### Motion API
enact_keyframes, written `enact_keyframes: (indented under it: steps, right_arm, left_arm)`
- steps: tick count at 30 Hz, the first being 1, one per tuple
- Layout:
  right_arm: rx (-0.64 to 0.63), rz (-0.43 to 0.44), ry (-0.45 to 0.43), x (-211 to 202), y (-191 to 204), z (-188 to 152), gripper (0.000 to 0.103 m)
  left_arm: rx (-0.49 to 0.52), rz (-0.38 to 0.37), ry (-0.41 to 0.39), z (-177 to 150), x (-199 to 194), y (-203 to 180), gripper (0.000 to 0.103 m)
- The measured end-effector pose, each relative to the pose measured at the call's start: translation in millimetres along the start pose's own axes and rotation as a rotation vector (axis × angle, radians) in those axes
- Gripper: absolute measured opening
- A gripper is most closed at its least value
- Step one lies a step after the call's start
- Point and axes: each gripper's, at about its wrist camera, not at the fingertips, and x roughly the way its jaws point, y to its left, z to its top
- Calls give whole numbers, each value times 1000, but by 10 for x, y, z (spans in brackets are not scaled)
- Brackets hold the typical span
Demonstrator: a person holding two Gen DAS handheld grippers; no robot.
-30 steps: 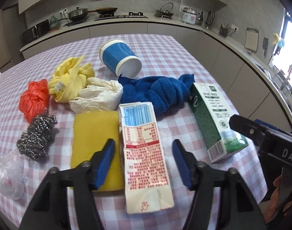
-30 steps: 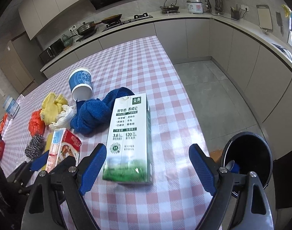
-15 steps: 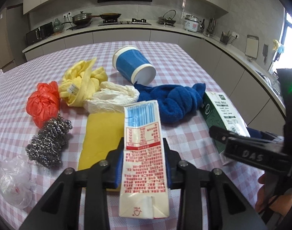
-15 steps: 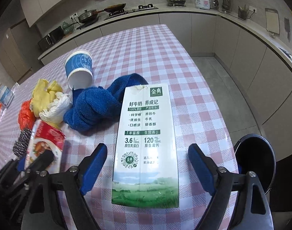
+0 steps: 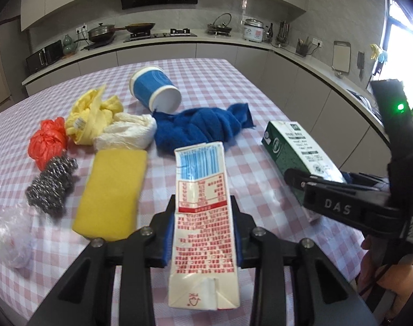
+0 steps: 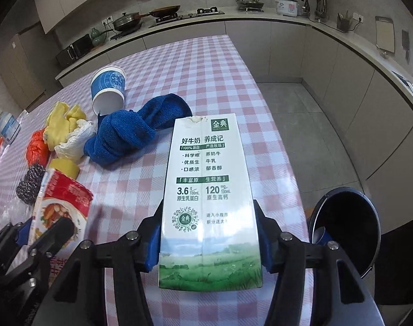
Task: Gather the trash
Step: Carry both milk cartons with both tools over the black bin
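Glossy printed-card milk carton; matt yellow sponge; coiled-wire metal scourer; nubby blue terry cloth; crinkled orange plastic bag; smooth checked tablecloth.

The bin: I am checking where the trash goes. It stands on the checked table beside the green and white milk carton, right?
Not quite. The right wrist view shows the black bin on the floor below the table edge, not on it. It is beside the green and white milk carton, to its right.
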Motion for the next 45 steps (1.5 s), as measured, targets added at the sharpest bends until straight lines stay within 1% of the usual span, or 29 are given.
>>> enact_keyframes:
  steps: [5, 9, 13, 18, 24, 31, 36, 40, 45]
  right_arm:
    - [7, 20, -7, -117, -114, -70, 58]
    - [18, 33, -22, -236, -214, -105, 58]
    - [45, 36, -39, -353, -395, -127, 58]
    - [83, 19, -64, -505, -671, -185, 58]
    - [148, -21, -88, -696, -1132, -285, 58]
    - [224, -78, -101, -893, -1702, -455, 58]
    - [281, -118, -96, -977, -2118, -612, 58]
    - [316, -136, -85, -1012, -2407, -724, 58]
    - [344, -144, -69, -977, -2696, -802, 58]
  left_arm:
    - [-28, -6, 17, -17, 31, -58, 35]
    - [-36, -12, 7, 15, -5, -127, 35]
    - [-27, -24, 0, 49, -21, -271, 35]
    - [-14, -48, 1, 74, -14, -515, 35]
    - [17, -112, 6, 120, 9, -887, 35]
    - [75, -199, 17, 175, 75, -1478, 35]
    - [115, -262, 39, 200, 186, -1949, 35]
    - [133, -288, 55, 186, 264, -2212, 35]
    - [149, -291, 86, 136, 433, -2494, 35]
